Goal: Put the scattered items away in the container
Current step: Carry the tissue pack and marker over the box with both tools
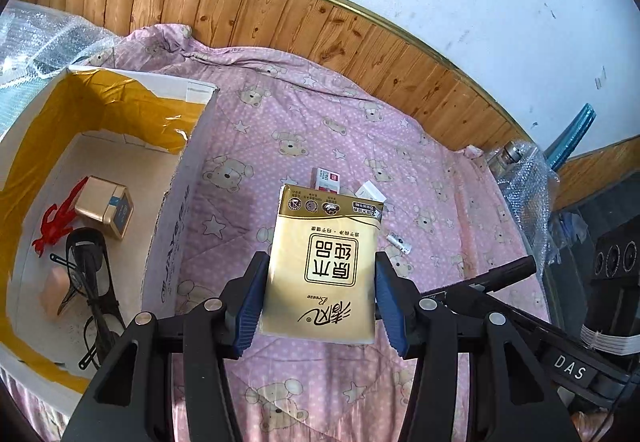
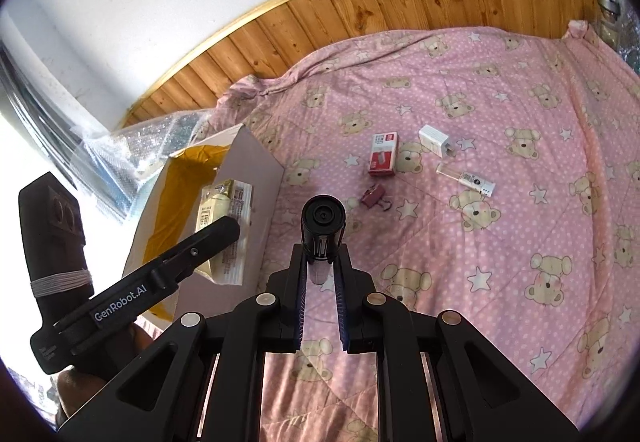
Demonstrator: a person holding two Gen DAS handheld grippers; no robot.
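Note:
My left gripper (image 1: pixel 320 260) is shut on a gold tissue pack (image 1: pixel 324 266), held in the air just right of the cardboard box (image 1: pixel 188 178). In the right wrist view the tissue pack (image 2: pixel 224 210) shows against the box (image 2: pixel 256 162) opening. My right gripper (image 2: pixel 322 254) is shut on a black flashlight (image 2: pixel 323 220) above the pink bedspread. On the bed lie a red staple box (image 2: pixel 383 154), a white charger (image 2: pixel 436 141), a clear tube (image 2: pixel 466 178) and a pink binder clip (image 2: pixel 374 198). The box holds a gold tin (image 1: pixel 106 206), a red item (image 1: pixel 56 218), black glasses (image 1: pixel 92 282) and a pink item (image 1: pixel 56 290).
Wooden panelling (image 1: pixel 320 26) runs behind the bed. Bubble wrap (image 1: pixel 36 42) lies behind the box, and more wrapped things (image 1: pixel 524 178) stand at the bed's right end. A black speaker (image 1: pixel 612 262) is at the far right.

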